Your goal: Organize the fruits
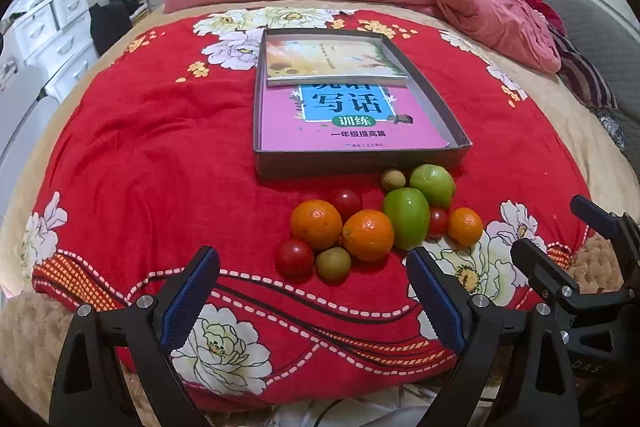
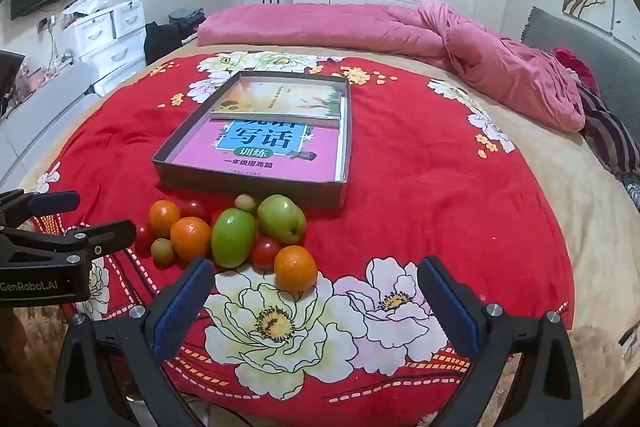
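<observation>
Ten fruits lie bunched on the red floral blanket (image 1: 160, 147) of the bed, just near of a shallow grey box (image 1: 360, 163) that holds two books: three oranges (image 1: 368, 235), two green fruits (image 1: 406, 219), three cherry tomatoes (image 1: 296, 258) and two small brownish-green fruits (image 1: 333, 263), most touching a neighbour. Nothing looks sorted yet, so the task seems to be at its start, with both tools poised short of the pile. The left gripper (image 1: 314, 291) has its jaws spread wide and empty, the tomato and small fruit just beyond them; the right gripper (image 2: 316, 301) is likewise spread and empty, the nearest orange (image 2: 295, 267) sitting just ahead of it. A sensible next move is probably to advance onto one outlying fruit and close gently so the rest do not roll. The nearer green fruit (image 2: 233, 238) is oval, its long axis running near to far with a slight lean toward the right; the round fruits show no clear direction.
</observation>
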